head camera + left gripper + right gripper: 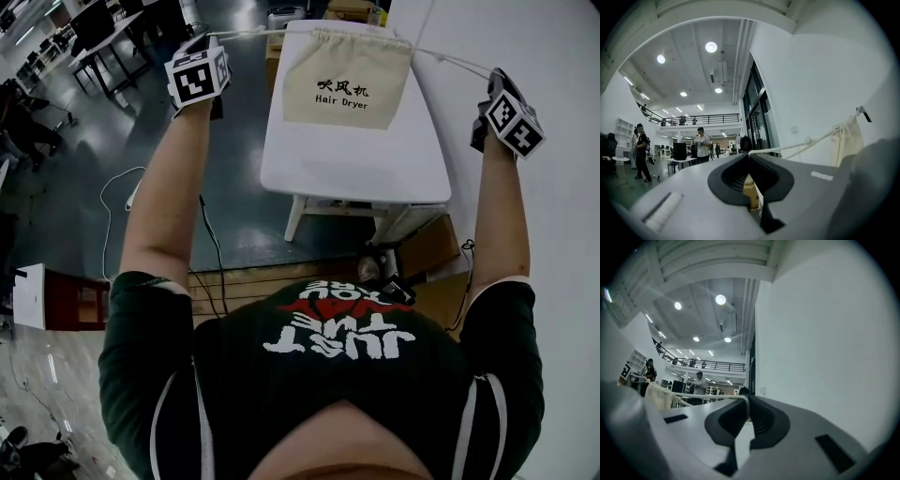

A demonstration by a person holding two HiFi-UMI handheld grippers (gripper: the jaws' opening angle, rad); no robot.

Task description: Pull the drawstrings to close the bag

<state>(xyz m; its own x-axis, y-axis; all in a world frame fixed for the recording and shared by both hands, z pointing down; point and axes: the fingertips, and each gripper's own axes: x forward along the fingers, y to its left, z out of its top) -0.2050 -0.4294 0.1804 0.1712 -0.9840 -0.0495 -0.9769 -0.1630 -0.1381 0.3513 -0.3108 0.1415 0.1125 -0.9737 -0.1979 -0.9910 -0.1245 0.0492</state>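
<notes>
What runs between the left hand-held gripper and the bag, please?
Only a taut white drawstring, from the left hand-held gripper to the bag; the head view shows it.

At your twelve o'clock, the bag [347,80] reads "吹风机" above "Hair Dryer"; your shirt [337,366] shows "JUST", upside down.

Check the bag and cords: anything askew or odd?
Nothing stands out. The bag lies flat on the table, mouth gathered; its cords run taut to the shut left claw and right claw.
</notes>
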